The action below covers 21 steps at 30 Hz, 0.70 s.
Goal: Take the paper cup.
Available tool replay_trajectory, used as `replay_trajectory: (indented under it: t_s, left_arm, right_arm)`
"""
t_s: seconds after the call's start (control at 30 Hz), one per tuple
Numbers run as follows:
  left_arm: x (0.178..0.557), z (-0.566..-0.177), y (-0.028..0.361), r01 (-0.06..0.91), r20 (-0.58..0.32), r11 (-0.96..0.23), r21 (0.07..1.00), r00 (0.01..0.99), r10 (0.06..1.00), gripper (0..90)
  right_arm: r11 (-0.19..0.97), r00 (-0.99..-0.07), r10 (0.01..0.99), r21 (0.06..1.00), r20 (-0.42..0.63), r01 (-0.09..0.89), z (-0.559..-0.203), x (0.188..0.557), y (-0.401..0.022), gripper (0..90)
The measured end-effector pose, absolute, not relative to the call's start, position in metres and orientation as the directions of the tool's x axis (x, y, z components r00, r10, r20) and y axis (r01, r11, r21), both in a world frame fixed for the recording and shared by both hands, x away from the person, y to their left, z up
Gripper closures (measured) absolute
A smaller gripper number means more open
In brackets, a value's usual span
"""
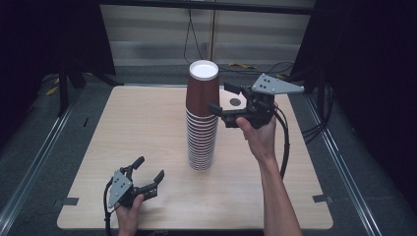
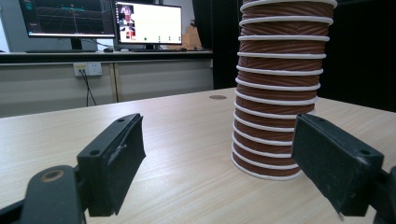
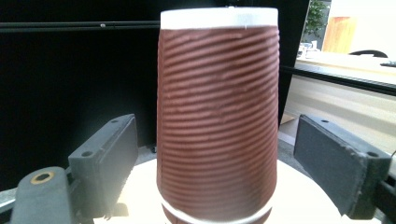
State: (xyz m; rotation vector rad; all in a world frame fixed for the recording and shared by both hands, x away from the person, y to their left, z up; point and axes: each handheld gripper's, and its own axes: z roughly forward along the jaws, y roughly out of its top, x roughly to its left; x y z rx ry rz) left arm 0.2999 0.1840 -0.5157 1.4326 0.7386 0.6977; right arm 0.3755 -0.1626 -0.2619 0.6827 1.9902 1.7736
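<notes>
A tall stack of brown ribbed paper cups (image 1: 201,135) stands upside down in the middle of the wooden table (image 1: 142,123). Its top cup (image 1: 202,88) shows a white base. My right gripper (image 1: 221,97) is held level at the top cup's right side, open, one jaw on each side of the cup (image 3: 217,116) with a gap to both. My left gripper (image 1: 150,167) rests low near the table's front left, open and empty, pointing at the foot of the stack (image 2: 275,93) some way off.
A small round dark disc (image 1: 235,102) lies on the table behind the right gripper. Cables run over the floor beyond the far edge. Monitors (image 2: 107,21) sit on a desk far behind the table. Dark curtains flank both sides.
</notes>
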Motion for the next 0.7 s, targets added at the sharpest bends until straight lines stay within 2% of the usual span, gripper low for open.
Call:
replay_trajectory:
  t_s: [0.7]
  left_arm:
    - [0.300,-0.516,0.184,0.016,-0.030,0.026,1.000,0.605,0.796,16.9]
  right_arm:
    - [0.121,-0.816,0.577,0.986,0.026,0.118,-0.244,0.396,-0.145,12.9]
